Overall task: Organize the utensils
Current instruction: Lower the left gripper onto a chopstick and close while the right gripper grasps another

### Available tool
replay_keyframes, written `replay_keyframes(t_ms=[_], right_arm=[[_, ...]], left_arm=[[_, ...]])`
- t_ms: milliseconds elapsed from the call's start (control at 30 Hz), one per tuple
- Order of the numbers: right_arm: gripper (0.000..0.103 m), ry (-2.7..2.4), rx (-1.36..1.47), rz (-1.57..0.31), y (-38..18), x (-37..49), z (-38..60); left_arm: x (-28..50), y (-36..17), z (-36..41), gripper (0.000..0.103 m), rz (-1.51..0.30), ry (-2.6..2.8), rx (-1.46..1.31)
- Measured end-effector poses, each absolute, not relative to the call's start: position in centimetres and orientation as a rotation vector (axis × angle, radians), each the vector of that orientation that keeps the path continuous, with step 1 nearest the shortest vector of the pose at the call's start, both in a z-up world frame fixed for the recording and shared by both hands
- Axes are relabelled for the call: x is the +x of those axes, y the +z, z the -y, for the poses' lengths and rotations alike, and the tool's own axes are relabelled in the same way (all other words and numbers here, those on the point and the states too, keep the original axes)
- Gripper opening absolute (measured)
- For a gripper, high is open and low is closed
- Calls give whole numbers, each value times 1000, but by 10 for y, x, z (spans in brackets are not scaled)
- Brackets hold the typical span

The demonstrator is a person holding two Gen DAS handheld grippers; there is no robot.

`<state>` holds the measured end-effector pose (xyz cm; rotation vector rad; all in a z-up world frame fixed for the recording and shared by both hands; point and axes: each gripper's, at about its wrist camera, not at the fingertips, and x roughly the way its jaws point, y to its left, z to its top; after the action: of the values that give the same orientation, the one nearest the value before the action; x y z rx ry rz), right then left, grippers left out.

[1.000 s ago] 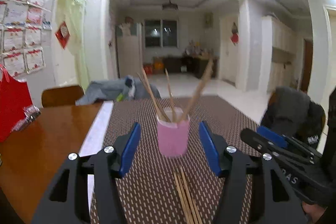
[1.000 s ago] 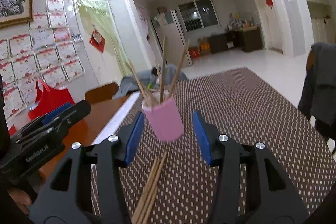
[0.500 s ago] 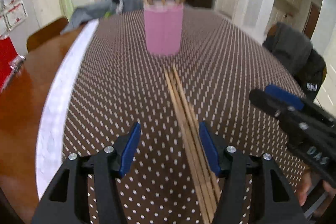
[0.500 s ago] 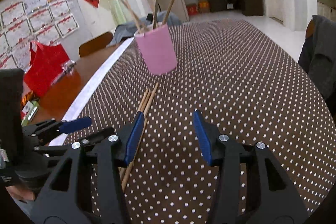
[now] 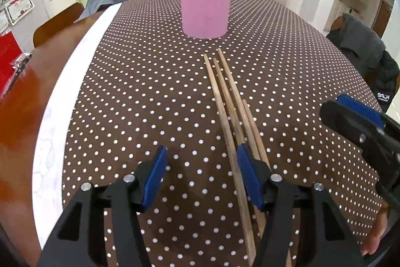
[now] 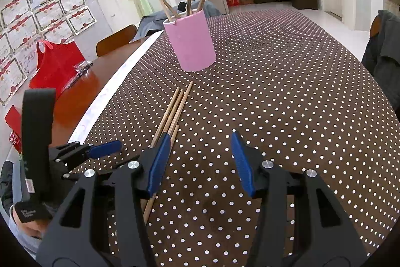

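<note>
A pink cup (image 5: 205, 5) holding several wooden chopsticks stands on the brown dotted tablecloth (image 5: 150, 81); it also shows in the right wrist view (image 6: 191, 41). Several loose chopsticks (image 5: 228, 101) lie side by side on the cloth in front of the cup, also seen in the right wrist view (image 6: 172, 114). My left gripper (image 5: 201, 172) is open and empty, low over the cloth, its right finger over the chopsticks' near ends. My right gripper (image 6: 198, 159) is open and empty, with the chopsticks under its left finger.
A white strip (image 5: 72, 81) edges the cloth on the left, with bare wooden table (image 5: 17, 116) beyond. A red bag (image 6: 55, 64) sits on the wood at the left. Chairs with dark jackets (image 5: 367, 59) stand at the right.
Both grippers have tilted down and dropped toward the cloth, from facing the cup to hovering over the loose chopsticks. Both stayed open.
</note>
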<state>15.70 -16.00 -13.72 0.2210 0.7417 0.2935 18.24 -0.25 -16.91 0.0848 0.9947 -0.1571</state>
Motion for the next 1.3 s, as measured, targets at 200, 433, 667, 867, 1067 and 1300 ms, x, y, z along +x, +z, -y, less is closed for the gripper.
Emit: replay_keyframes(t_ms=[200,433,667,867,1067,1300], right_arm=[[51,298,191,-793,-142,165,149],[51,328,97,-871,-154,166,123],[51,305,12,-915,-163,167,104],[50,271,-44,-935,-161,171,95],[49,270,-154,-974,-163,173,86],[14,289,-174,-1035,-160,187,90]], left_arm=[[186,-169,1,59,-988,-128,83],[159,-166,-24,25,-972,-99,37],[157,-167,-32,24,-961,-128,27],[160,-166,-33,24,-968,-134,18],[172,-165,-34,24,-992,-147,22],[209,-162,-20,24,-1052,-167,70]])
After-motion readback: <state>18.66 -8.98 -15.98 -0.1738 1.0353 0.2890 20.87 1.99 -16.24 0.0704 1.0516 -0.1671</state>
